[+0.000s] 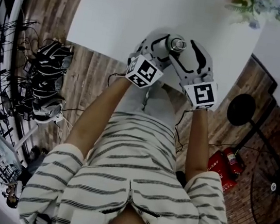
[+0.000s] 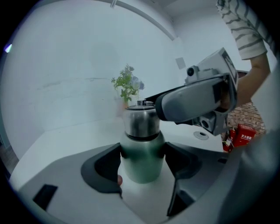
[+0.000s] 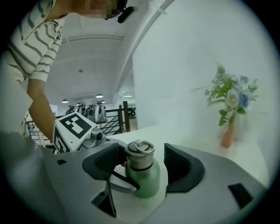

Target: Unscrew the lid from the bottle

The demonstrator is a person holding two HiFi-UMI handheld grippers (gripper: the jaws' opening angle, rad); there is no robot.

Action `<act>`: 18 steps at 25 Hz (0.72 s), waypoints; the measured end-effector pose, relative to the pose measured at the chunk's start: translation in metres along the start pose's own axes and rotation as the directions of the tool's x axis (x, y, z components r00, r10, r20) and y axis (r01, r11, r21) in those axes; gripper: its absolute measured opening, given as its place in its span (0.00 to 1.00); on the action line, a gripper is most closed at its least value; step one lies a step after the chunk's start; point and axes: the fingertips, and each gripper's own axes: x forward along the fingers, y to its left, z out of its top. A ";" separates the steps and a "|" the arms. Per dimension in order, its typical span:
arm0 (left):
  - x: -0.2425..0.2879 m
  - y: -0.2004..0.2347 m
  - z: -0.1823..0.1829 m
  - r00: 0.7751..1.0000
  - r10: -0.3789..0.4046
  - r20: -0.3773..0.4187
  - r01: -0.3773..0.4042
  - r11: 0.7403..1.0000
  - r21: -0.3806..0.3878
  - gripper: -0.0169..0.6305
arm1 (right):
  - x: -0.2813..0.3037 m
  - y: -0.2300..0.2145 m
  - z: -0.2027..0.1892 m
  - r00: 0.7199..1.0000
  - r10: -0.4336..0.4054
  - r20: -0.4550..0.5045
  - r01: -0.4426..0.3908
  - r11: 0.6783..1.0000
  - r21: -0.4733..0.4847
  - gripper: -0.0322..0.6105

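A green bottle with a steel lid stands upright near the front edge of the white table. My left gripper is shut on the green body, with both dark pads pressing its sides. My right gripper comes in from the other side at lid height. Its jaws stand open around the lid, with a clear gap at the right pad. In the head view the left gripper and the right gripper meet at the lid. The bottle's base is hidden there.
A small vase of flowers stands at the table's far right corner. A round disc lies on the table beyond the bottle. On the brick floor are a red extinguisher, a black fan stand and tangled cables and gear.
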 end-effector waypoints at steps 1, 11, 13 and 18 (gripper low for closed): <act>0.000 0.000 0.000 1.000 0.001 -0.001 -0.001 1.000 0.001 0.51 | -0.001 0.002 -0.005 0.999 -0.041 -0.010 0.041 0.999 0.034 0.57; 0.000 0.000 0.000 1.000 0.001 0.001 -0.001 1.000 0.001 0.51 | 0.007 0.003 -0.008 0.980 -0.200 -0.014 0.200 0.975 0.096 0.45; -0.001 0.001 0.000 1.000 0.000 -0.001 0.000 1.000 -0.002 0.51 | 0.011 0.003 -0.006 0.980 -0.196 -0.021 0.197 0.978 0.069 0.45; 0.001 0.001 0.001 1.000 -0.001 -0.001 0.001 1.000 -0.009 0.51 | 0.012 0.001 -0.005 0.985 -0.171 -0.018 0.172 0.984 0.053 0.43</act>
